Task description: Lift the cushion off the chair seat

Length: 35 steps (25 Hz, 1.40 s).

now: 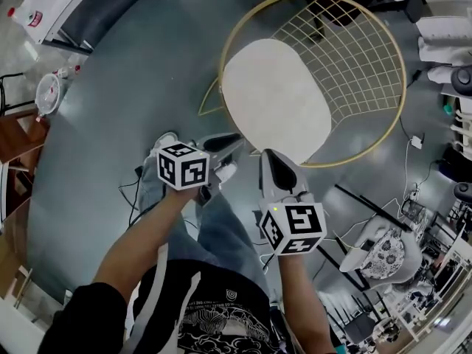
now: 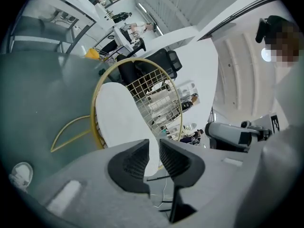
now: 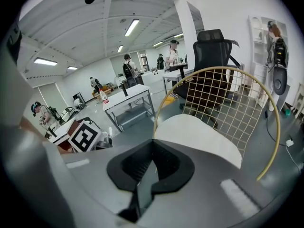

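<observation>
Two tools in play: my left hand-held gripper [image 1: 234, 144] is open and empty, my right hand-held gripper [image 1: 268, 157] closed. The white cushion [image 1: 276, 98] lies on the chair [image 1: 346, 43] seat just ahead of both. It looks light, soft and floppy; I'd pinch its near edge.

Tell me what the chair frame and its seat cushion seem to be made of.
Chair frame: probably metal wire, gold-coloured, slightly shiny; the rim is thin and the back is an open grid.
Cushion: perhaps fabric or faux leather over padding, off-white and matte; its smooth surface leaves this open.
</observation>
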Motion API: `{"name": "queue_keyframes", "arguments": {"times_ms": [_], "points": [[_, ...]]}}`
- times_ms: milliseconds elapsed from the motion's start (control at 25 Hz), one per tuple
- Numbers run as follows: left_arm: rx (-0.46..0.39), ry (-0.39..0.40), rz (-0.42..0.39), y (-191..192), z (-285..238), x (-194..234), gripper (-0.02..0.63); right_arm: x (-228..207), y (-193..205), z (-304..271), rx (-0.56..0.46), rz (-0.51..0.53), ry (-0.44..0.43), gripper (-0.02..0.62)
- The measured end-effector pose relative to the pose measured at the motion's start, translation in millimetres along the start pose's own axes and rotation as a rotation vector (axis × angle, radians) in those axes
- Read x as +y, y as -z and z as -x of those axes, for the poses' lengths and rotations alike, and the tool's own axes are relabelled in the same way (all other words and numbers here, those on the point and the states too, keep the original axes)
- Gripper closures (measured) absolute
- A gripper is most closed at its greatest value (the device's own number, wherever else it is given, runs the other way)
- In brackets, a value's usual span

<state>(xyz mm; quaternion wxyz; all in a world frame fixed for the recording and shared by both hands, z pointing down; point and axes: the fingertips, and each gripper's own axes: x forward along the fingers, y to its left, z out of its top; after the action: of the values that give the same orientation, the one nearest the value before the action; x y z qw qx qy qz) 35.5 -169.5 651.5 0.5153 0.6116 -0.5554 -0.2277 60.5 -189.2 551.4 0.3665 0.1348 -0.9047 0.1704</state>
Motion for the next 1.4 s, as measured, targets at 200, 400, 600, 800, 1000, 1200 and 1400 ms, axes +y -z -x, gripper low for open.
{"name": "queue_keyframes", "arguments": {"times_ms": [200, 400, 600, 800, 1000, 1200, 1400], "points": [[0.001, -0.038, 0.034, 19.0, -10.8, 36.6, 0.511, -14.1, 14.6, -4.6, 0.011, -0.005, -0.003, 0.595], [0.003, -0.054, 0.074, 35.0, -28.2, 65.2, 0.472, -25.1, 26.8, -4.5, 0.017, -0.016, 0.005, 0.595], [-0.022, -0.067, 0.116, 41.9, -37.4, 86.8, 0.442, -24.9, 41.2, -7.3, 0.032, -0.024, 0.004, 0.595], [-0.061, -0.058, 0.175, 42.6, -50.8, 94.5, 0.431, -27.2, 48.8, -7.0, 0.034, -0.028, 0.005, 0.595], [-0.075, -0.042, 0.204, 40.6, -66.1, 95.7, 0.433, -32.2, 57.7, -3.5, 0.045, -0.035, 0.016, 0.595], [-0.101, -0.013, 0.282, 38.9, -74.8, 93.6, 0.484, -38.4, 64.6, 1.9, 0.052, -0.051, 0.031, 0.595], [-0.095, -0.022, 0.321, 38.6, -74.5, 93.4, 0.558, -41.2, 68.0, 4.5, 0.059, -0.067, 0.034, 0.595]]}}
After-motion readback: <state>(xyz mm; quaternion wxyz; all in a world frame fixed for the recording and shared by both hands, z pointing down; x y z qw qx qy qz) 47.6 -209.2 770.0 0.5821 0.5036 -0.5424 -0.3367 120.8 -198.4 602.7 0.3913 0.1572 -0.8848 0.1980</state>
